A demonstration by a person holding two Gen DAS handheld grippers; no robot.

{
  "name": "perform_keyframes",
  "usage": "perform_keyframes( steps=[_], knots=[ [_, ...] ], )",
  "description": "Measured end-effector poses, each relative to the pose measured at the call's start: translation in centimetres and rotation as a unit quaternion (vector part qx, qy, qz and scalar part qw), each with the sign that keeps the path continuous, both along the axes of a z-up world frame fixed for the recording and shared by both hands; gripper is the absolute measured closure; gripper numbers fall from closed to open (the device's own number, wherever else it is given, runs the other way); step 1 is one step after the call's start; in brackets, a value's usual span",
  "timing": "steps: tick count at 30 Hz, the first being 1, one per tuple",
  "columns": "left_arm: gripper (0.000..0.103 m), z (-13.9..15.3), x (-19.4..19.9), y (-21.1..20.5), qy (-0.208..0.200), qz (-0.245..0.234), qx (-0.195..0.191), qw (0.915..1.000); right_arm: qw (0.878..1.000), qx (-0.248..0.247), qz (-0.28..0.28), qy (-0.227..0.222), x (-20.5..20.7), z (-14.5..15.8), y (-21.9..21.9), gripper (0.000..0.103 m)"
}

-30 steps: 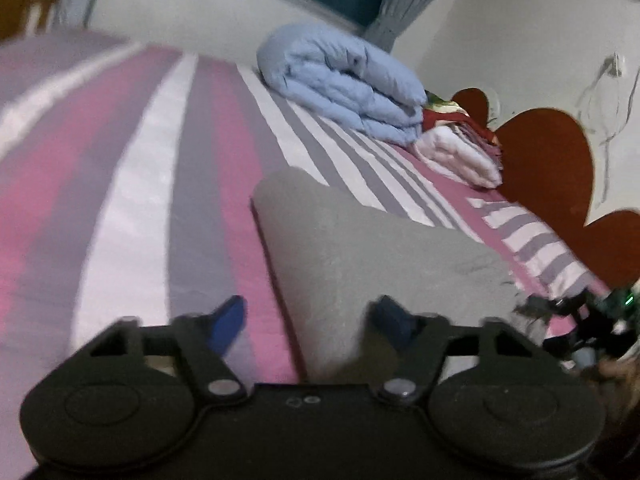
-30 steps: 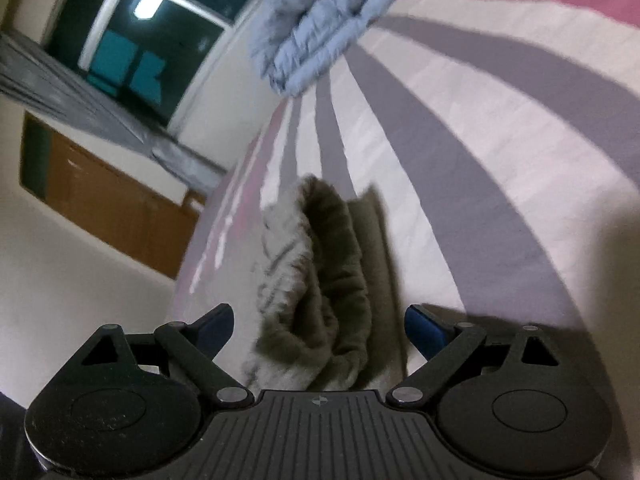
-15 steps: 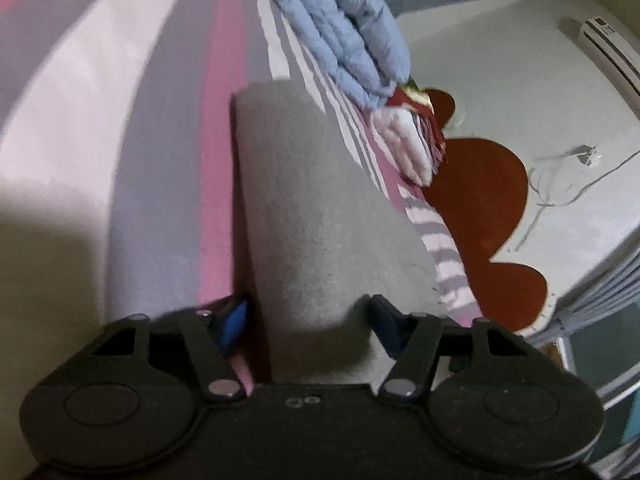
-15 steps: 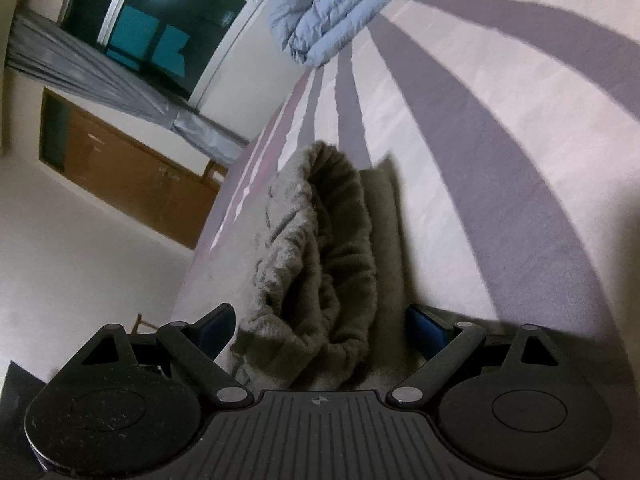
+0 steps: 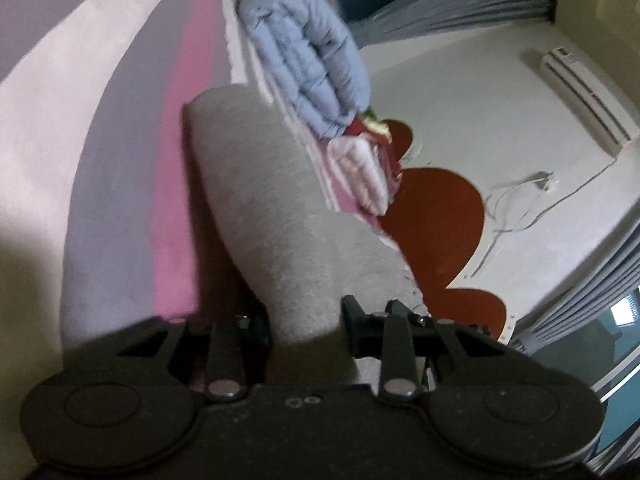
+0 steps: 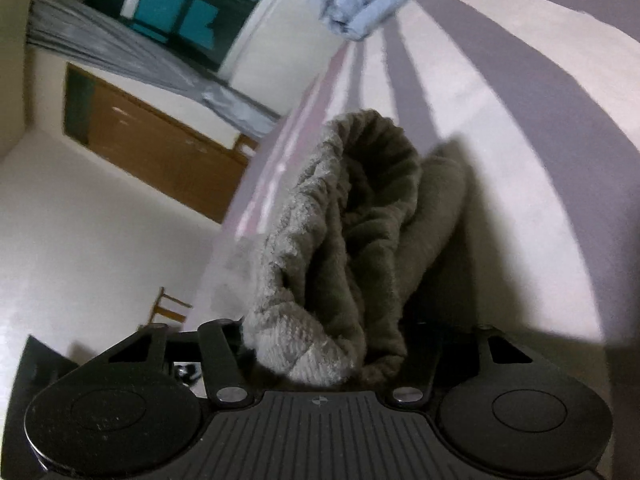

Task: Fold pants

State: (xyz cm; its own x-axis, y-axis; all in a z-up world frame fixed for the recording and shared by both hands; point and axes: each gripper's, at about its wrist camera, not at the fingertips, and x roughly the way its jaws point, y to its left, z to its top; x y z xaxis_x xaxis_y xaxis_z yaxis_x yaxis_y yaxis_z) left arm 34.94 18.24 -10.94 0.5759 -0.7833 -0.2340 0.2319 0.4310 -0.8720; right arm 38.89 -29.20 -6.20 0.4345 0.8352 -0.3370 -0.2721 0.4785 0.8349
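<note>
The grey pants (image 5: 272, 208) lie as a long band on the striped pink, grey and white bedsheet (image 5: 120, 160). My left gripper (image 5: 306, 326) is shut on the near end of the pants, with the fabric pinched between the fingers. In the right wrist view the pants' ribbed waistband end (image 6: 344, 248) bunches up in folds. My right gripper (image 6: 340, 340) is shut on that bunched end, and the fabric hides the fingertips.
A folded light-blue quilt (image 5: 308, 64) and a stack of pink and red folded clothes (image 5: 364, 168) lie at the far end of the bed. A red-brown headboard (image 5: 436, 216) stands behind them. A wooden cupboard (image 6: 160, 148) and curtained window (image 6: 168, 12) are beyond the bed.
Both grippers have closed from open onto the ends of the pants. Both have tilted and come closer to the fabric, which now lifts off the sheet.
</note>
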Motion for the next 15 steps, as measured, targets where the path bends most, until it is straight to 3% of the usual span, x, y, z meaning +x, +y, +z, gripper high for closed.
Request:
perform_keyframes(
  steps=[5,10,15],
  knots=[
    [0.081,2.6,2.6,2.1,-0.027,0.021,0.01,0.9994,0.999,-0.002,0.016,-0.03,3.5,2.6,2.6,0.047],
    [0.081,5.9,7.4,4.6,-0.057,0.039,0.047,0.9965,0.998,-0.001,0.024,-0.058,9.2,4.3,5.9,0.048],
    [0.081,5.8,12.6,5.3,-0.055,0.056,0.08,0.9937,0.999,-0.009,0.013,-0.051,15.3,3.4,9.0,0.048]
  ],
)
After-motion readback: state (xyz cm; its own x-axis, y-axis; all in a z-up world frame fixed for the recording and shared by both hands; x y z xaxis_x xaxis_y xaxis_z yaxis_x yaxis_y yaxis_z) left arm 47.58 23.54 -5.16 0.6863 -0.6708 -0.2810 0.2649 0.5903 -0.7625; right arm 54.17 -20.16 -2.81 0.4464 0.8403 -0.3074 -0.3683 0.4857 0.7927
